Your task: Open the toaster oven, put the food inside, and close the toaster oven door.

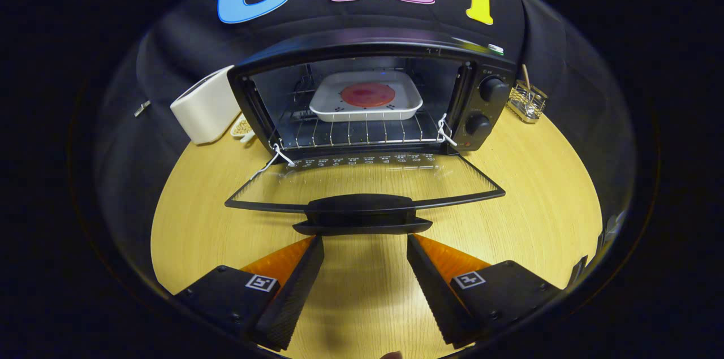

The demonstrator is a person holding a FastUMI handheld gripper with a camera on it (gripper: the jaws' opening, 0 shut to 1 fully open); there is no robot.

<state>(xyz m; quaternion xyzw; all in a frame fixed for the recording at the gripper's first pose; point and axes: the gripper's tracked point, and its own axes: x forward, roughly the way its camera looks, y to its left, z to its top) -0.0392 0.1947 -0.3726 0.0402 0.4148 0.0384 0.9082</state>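
Wooden table [537, 189], oven door [362, 178] down, tray [366, 96] inside. Claw [365, 246] wide, empty, near the handle [362, 215]; a sloppy lift could slip off.

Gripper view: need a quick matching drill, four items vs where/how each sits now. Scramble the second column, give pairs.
Items:
1. white tray
2. oven door
3. gripper
4. white toaster

Places or states:
A. folded down flat, handle just ahead of the fingers
B. on the wire rack inside the toaster oven, holding a red round food
C. on the table beside the oven, opposite its knobs
D. open, holding nothing

Pairs: 1-B, 2-A, 3-D, 4-C
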